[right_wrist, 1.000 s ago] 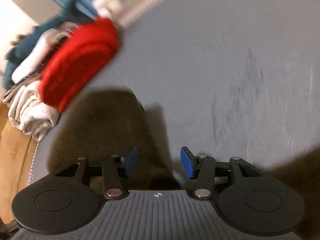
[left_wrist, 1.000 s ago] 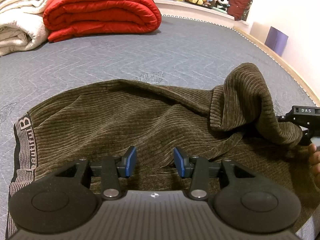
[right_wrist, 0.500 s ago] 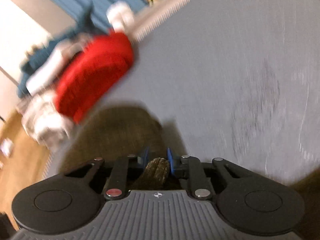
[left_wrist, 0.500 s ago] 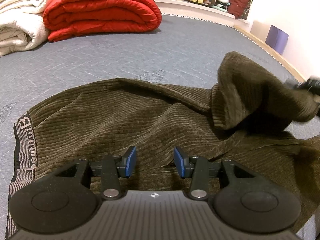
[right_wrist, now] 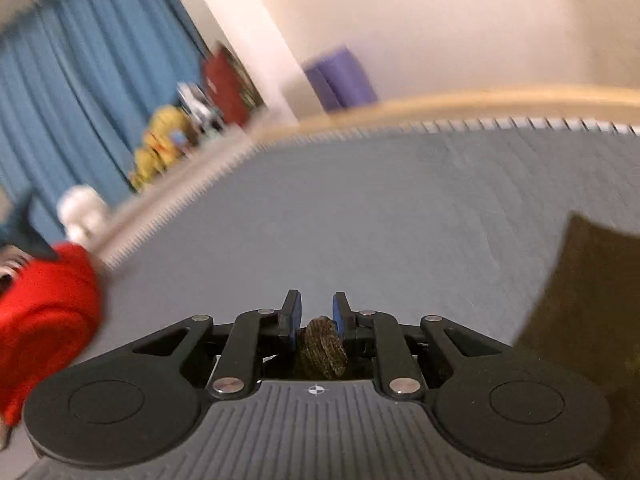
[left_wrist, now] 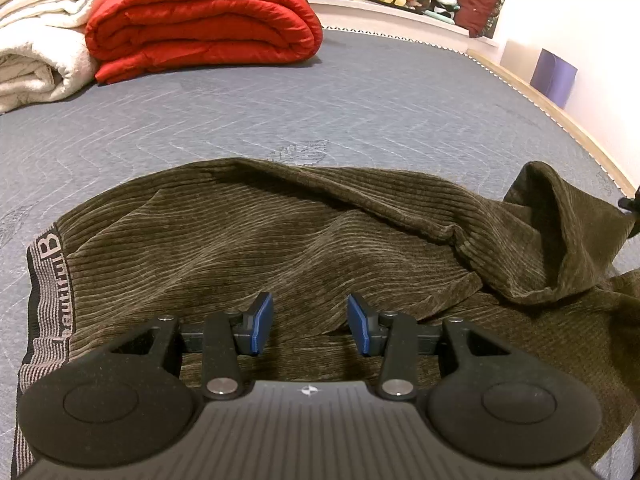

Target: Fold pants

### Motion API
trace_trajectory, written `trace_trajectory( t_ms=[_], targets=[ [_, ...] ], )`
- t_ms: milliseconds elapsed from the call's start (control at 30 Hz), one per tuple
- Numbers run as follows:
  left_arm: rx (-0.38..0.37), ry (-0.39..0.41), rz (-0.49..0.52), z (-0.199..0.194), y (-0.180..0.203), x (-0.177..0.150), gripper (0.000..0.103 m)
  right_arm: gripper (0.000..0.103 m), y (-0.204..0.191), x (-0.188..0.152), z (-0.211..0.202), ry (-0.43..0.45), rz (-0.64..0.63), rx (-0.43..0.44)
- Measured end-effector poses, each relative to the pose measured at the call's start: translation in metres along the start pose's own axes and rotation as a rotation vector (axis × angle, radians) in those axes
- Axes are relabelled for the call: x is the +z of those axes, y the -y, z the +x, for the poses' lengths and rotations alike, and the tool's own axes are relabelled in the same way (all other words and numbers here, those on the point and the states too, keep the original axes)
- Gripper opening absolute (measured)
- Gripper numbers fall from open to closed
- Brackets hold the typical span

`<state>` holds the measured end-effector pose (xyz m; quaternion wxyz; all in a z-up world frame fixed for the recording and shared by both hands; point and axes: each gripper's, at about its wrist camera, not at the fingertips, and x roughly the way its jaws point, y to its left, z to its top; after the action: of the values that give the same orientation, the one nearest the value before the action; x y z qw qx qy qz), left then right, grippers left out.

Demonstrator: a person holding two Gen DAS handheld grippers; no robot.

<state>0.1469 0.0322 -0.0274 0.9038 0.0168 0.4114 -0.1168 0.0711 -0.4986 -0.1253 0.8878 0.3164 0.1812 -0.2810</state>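
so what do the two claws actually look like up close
Both look alike. The left claw and right claw each have a dark grey ribbed body with a small round crosshair mark, two round black discs at the sides, black link arms with silver pins, and black fingers faced with blue pads. No cables or sleeves show.

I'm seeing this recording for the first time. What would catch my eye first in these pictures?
The dark olive corduroy pants sprawl rumpled across the grey mattress, just beyond the open left gripper. The right gripper is clamped on a bunched piece of that same fabric. At the far left corner of the bed, a folded bright red quilt stands out beside a stack of white blankets.
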Motion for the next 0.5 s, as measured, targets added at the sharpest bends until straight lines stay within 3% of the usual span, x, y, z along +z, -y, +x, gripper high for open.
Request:
trace_trajectory(
  t_ms=[133,200,267,367,500],
  targets=[
    [-0.001,-0.001,-0.004,0.000,0.000,0.001,0.046,0.025,-0.003,0.006,-0.012,0.055,0.017,-0.037],
    [-0.005,-0.002,-0.001,0.001,0.001,0.001,0.046,0.027,-0.005,0.011,-0.020,0.110,-0.003,-0.004],
    [-0.009,-0.004,0.000,0.002,0.002,0.001,0.046,0.027,-0.019,0.013,-0.025,0.122,-0.052,0.088],
    [-0.013,-0.002,-0.024,0.002,-0.001,0.004,0.046,0.030,-0.038,0.013,-0.024,0.022,-0.157,0.277],
    [-0.018,0.003,-0.069,0.003,-0.011,0.009,0.046,0.062,-0.086,0.001,-0.007,-0.136,-0.363,0.360]
  ],
)
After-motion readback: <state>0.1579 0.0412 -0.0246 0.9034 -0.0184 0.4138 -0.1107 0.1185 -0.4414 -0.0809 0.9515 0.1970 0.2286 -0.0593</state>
